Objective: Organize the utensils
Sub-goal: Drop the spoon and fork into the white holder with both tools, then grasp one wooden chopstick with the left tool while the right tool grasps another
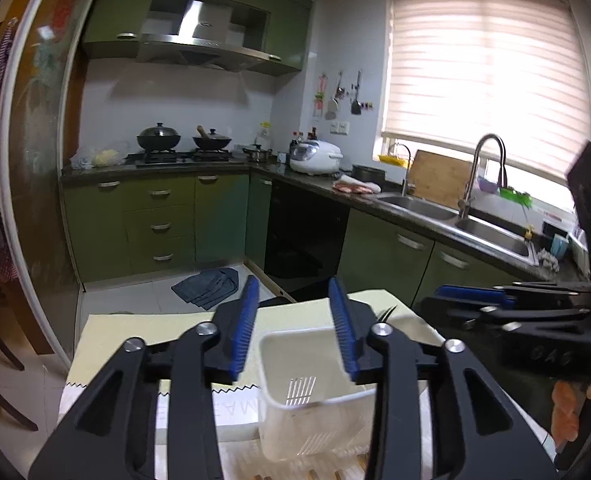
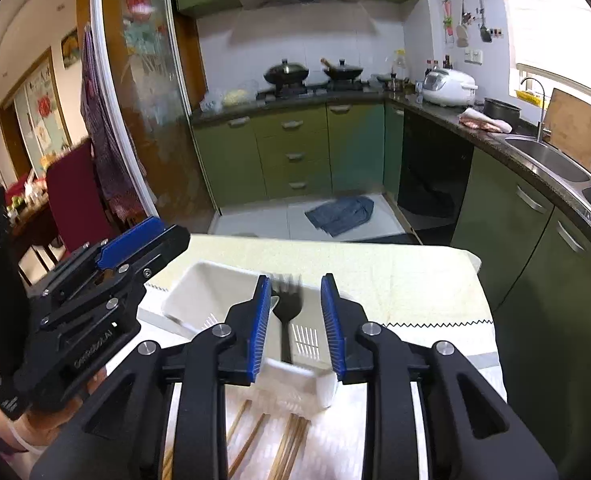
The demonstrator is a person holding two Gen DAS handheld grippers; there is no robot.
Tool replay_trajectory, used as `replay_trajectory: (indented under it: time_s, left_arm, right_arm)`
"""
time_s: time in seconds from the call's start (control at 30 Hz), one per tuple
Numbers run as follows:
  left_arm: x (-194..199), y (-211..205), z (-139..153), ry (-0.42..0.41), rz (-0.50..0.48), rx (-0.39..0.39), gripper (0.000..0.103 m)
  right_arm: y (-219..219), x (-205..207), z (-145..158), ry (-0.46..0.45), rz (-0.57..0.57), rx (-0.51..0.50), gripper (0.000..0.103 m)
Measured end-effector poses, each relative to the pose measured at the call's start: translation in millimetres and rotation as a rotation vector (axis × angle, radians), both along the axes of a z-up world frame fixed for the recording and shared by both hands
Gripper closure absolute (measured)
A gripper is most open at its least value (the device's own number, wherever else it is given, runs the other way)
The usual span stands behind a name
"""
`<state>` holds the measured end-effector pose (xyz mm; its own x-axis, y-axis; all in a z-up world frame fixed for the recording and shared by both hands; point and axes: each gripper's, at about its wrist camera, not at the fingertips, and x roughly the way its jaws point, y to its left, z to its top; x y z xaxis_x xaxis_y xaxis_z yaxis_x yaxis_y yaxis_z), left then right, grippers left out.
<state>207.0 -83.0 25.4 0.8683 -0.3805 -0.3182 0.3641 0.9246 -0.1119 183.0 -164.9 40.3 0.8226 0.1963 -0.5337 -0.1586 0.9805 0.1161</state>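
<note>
Both grippers stand unclenched over the bench [image 2: 415,276]: the left gripper [image 1: 295,332] has its blue pads apart above the white slotted utensil holder [image 1: 311,396], gripping nothing. The right gripper [image 2: 297,320] is likewise released, and a black fork [image 2: 287,308] stands free between its pads, inside the holder's near compartment. Wooden chopsticks [image 2: 291,448] lie on the white cloth [image 2: 335,440] just before the holder.
</note>
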Motion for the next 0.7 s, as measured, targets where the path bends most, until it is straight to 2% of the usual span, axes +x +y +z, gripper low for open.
replay_trajectory:
  time_s: [0.1,0.13,0.17,0.2,0.23,0.27,0.3,0.37,0.43,0.5,0.53,0.6,0.67,0.7]
  left_arm:
    - [-11.7,9.9,1.5,0.014,0.013,-0.001,0.066]
    - [-17.3,13.9,0.7,0.028,0.022,0.006,0.066]
    - [-24.0,18.1,-1.5,0.049,0.03,0.019,0.061]
    - [-28.8,20.6,-3.8,0.071,0.037,0.033,0.055]
    - [-34.3,24.6,-8.8,0.115,0.048,0.057,0.042]
    - [-39.3,29.3,-16.3,0.178,0.063,0.084,0.036]
    - [-41.9,32.7,-23.6,0.238,0.067,0.108,0.036]
    - [-44.9,38.4,-40.9,0.358,0.062,0.153,0.036]
    - [-45.3,45.5,-67.0,0.526,0.051,0.178,0.036]
    - [-42.0,53.7,-95.2,0.711,0.031,0.164,0.037]
    - [-40.9,59.7,-112.7,0.824,0.024,0.138,0.037]
    - [-39.9,64.7,-133.3,0.945,0.023,0.127,0.044]
    - [-42.1,60.8,-140.4,0.944,0.035,0.186,0.063]
    - [-42.0,59.4,-141.8,0.927,0.045,0.222,0.065]
  right_arm:
    - [-11.2,-28.5,2.6,-0.044,-0.011,0.018,0.071]
    - [-14.0,-40.3,-0.4,-0.046,-0.003,0.028,0.065]
    - [-16.4,-48.7,-2.5,-0.043,0.005,0.031,0.055]
    - [-18.0,-58.9,-8.7,-0.027,0.009,0.018,0.049]
    - [-18.8,-66.3,-16.7,0.002,0.014,-0.005,0.044]
    - [-19.1,-71.4,-23.8,0.031,0.017,-0.019,0.044]
    - [-20.9,-75.9,-33.4,0.067,0.02,-0.029,0.044]
    - [-25.7,-83.2,-50.0,0.126,0.018,-0.039,0.044]
    - [-34.4,-90.4,-63.6,0.164,-0.001,-0.039,0.044]
    - [-42.6,-94.6,-73.5,0.191,-0.01,-0.024,0.035]
    - [-47.3,-97.0,-77.4,0.2,-0.012,-0.005,0.027]
    - [-51.6,-102.3,-84.3,0.218,-0.011,0.006,0.025]
    - [-55.6,-107.5,-90.1,0.228,-0.02,-0.012,0.025]
    - [-58.6,-110.3,-92.4,0.231,-0.028,-0.016,0.025]
